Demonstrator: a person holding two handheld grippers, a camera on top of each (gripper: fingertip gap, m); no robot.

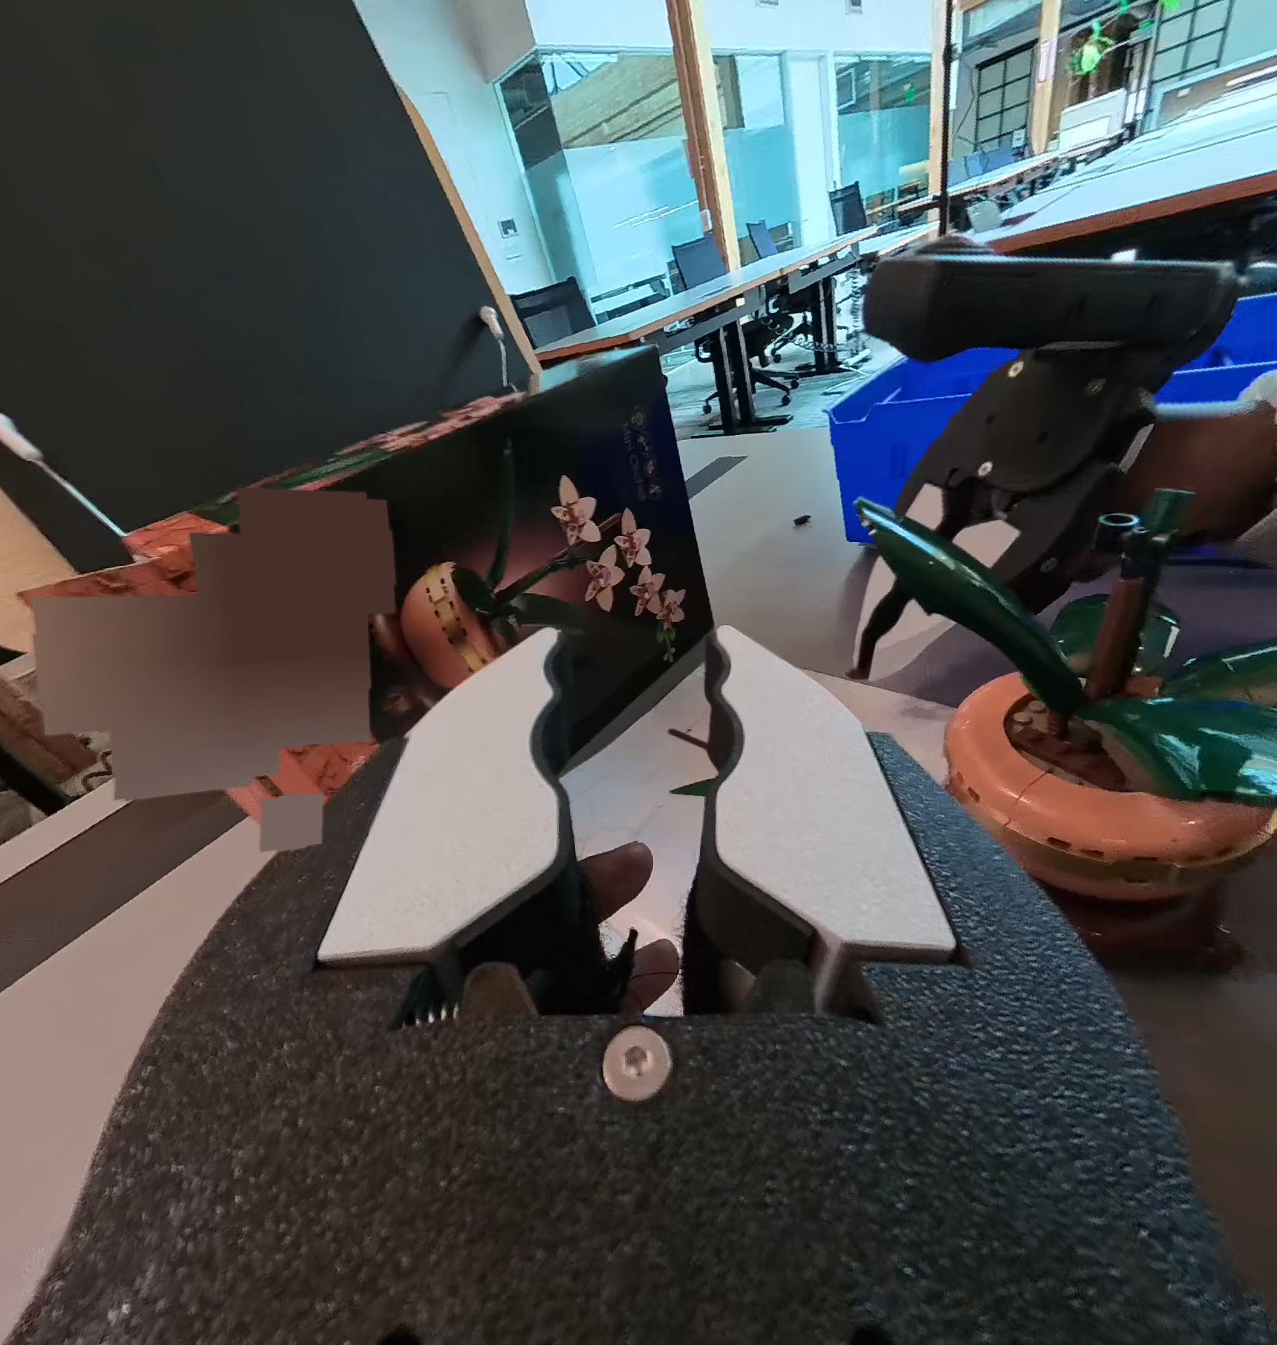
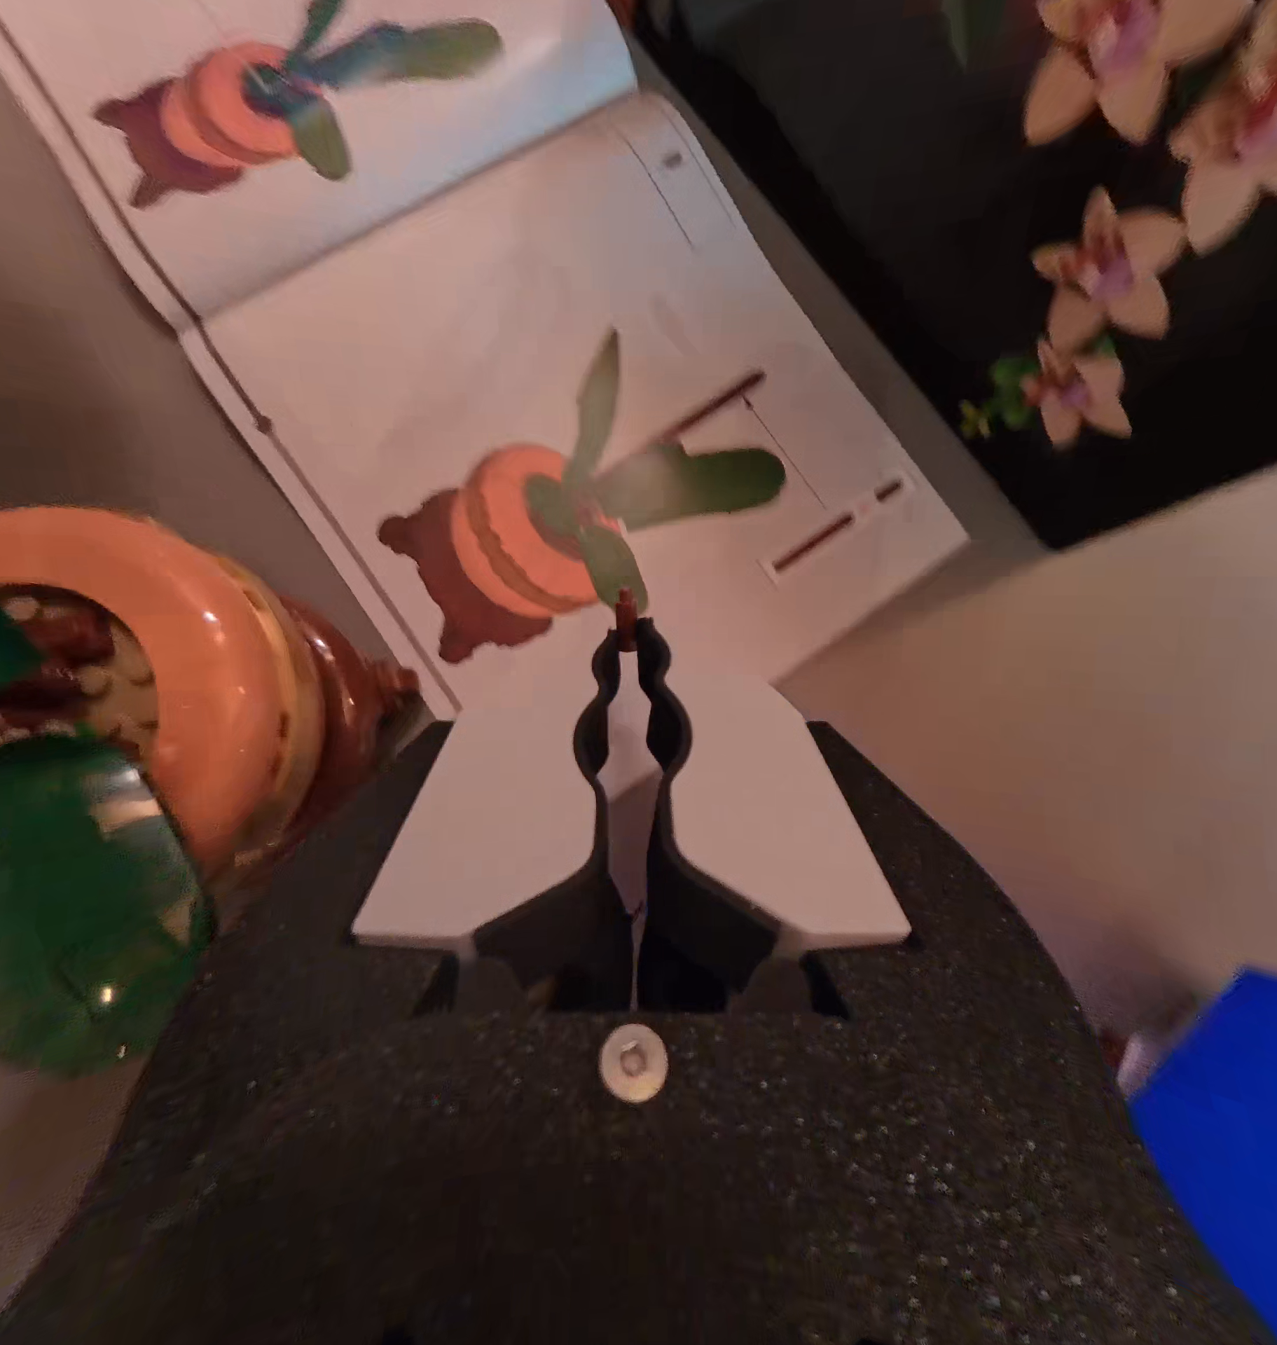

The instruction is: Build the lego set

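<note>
My left gripper [image 1: 639, 673] has fingers spread, nothing between them, aimed at the set's box [image 1: 548, 553] standing on the table [image 1: 781, 466]. Right of it: the partly built orchid pot [image 1: 1101, 808], green leaves and brown stem in place. My right gripper [image 2: 626, 635] pinches a small brown piece [image 2: 626, 606] above the open instruction booklet [image 2: 475, 349].
</note>
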